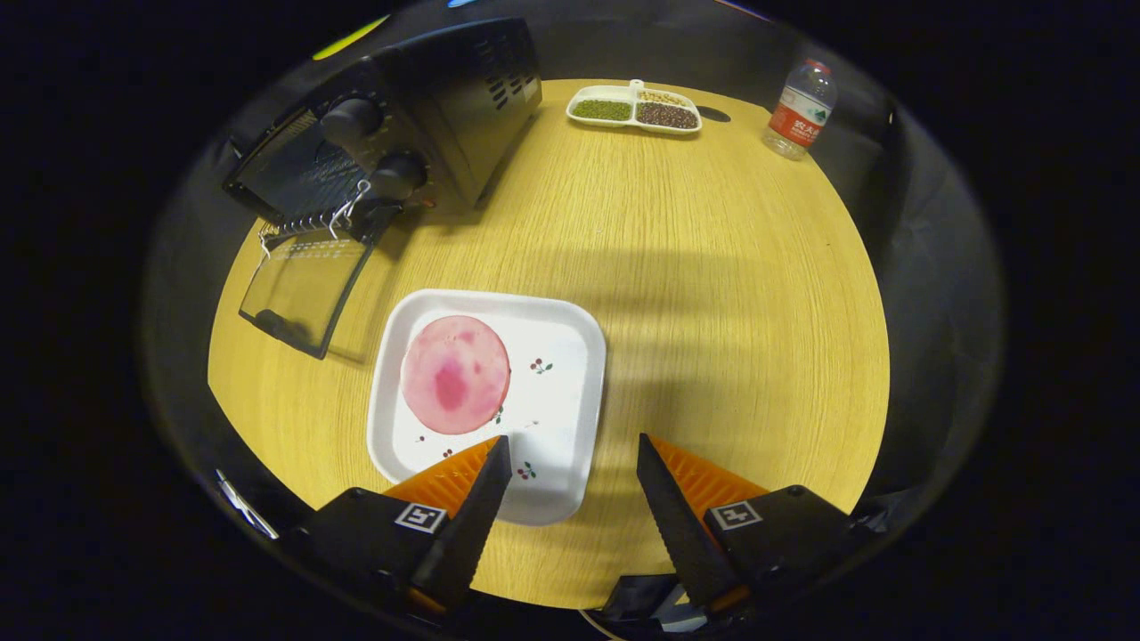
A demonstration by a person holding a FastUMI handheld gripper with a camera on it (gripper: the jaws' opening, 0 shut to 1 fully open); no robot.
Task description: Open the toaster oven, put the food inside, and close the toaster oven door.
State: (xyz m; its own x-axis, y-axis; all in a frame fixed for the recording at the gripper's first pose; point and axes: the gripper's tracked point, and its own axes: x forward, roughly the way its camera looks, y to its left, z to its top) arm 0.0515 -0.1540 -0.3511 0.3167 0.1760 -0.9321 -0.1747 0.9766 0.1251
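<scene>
Pink round food (455, 374) lies flat on a white plate (570, 356) on the desk (712, 312), at eleven o'clock just ahead of the tool (570, 463), whose fingers are spread, holding nothing. The oven (392, 133), door (303, 289) dropped open, sits beyond at eleven o'clock.

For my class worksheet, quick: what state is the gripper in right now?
Gripper: open, fingers spread and holding nothing, over the near edge of the square white plate carrying the round pink food slice.

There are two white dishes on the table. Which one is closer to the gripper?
The square white plate holding the pink round slice, just ahead of the open gripper. The divided dish of beans sits far across the table.
</scene>
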